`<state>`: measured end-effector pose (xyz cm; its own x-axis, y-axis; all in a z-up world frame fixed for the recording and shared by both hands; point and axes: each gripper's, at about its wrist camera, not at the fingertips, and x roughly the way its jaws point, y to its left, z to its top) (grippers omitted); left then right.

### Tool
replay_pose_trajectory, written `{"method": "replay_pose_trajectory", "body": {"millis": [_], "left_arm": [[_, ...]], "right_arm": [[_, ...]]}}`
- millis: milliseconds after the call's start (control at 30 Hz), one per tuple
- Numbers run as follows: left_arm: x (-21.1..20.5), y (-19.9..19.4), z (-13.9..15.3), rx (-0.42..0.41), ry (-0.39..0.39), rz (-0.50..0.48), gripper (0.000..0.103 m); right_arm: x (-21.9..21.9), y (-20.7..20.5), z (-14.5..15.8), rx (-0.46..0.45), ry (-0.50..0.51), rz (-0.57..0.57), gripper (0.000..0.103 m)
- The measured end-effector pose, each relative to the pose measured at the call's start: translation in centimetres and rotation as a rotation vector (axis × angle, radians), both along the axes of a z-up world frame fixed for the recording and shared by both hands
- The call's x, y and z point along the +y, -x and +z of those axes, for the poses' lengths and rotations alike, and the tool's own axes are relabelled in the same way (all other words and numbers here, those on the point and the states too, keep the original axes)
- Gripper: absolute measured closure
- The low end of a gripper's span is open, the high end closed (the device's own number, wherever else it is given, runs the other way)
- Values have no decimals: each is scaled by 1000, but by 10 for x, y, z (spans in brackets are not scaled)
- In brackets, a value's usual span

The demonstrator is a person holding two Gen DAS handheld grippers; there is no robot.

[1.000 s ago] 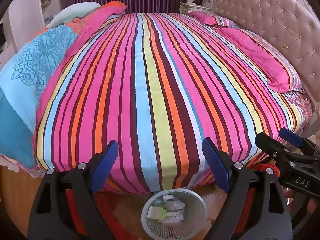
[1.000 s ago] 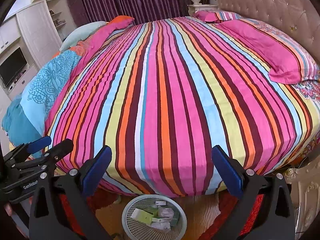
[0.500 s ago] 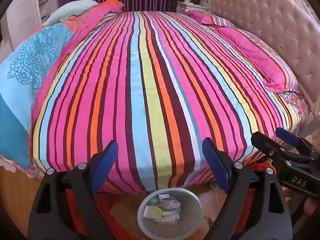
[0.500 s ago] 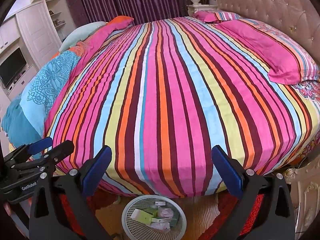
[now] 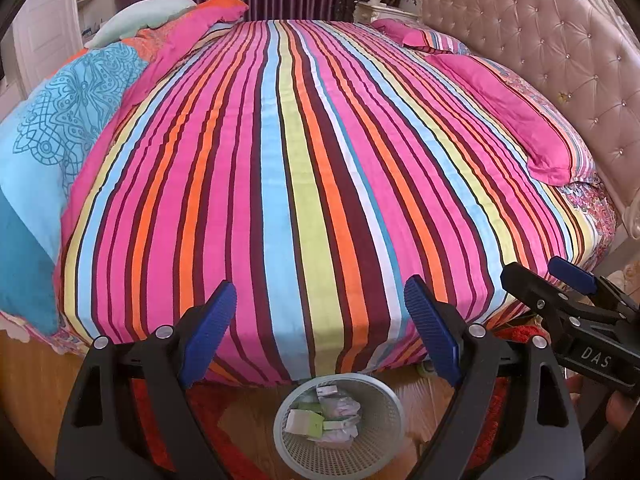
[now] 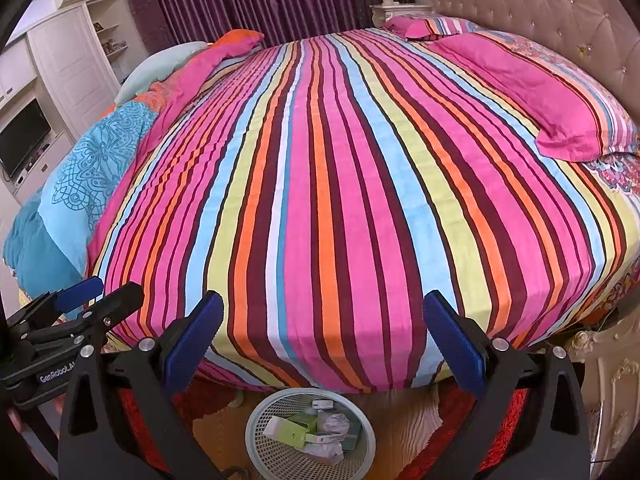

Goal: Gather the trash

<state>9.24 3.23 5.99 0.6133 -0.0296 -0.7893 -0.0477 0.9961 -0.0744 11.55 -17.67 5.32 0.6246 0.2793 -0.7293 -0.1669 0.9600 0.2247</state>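
Note:
A white mesh wastebasket stands on the floor at the foot of the bed, with crumpled papers and small cartons inside it. My left gripper hangs above the basket, open, with nothing between its blue pads. My right gripper hovers beside it, also open and empty. Each gripper shows at the edge of the other's view: the right gripper on the right side, the left gripper on the left side. No loose trash shows on the striped bedsheet.
The round bed fills both views. Pink pillows lie by the tufted headboard. A blue patterned duvet is heaped at the left. A red rug lies on the wooden floor around the basket. White cabinets stand far left.

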Motion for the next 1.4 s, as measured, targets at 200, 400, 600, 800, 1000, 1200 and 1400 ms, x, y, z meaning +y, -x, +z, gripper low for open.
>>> {"method": "replay_pose_trajectory", "body": {"millis": [200, 400, 600, 800, 1000, 1200, 1400], "left_arm": [[0, 1, 0, 1, -14, 6, 19], [1, 1, 2, 5, -20, 13, 19], [0, 1, 2, 9, -18, 12, 19], [-1, 1, 3, 5, -47, 22, 19], [0, -1, 3, 8, -49, 36, 19], [-1, -1, 3, 13, -88, 47, 19], [-1, -3, 2, 23, -96, 48, 19]], "right_arm": [[-1, 0, 0, -1, -6, 4, 8], [-2, -1, -1, 1, -19, 7, 8], [-3, -2, -2, 8, -23, 3, 8], [-3, -2, -2, 8, -21, 5, 8], [-2, -2, -2, 8, -23, 8, 8], [0, -1, -3, 13, -25, 9, 8], [0, -1, -4, 15, -26, 6, 8]]}}
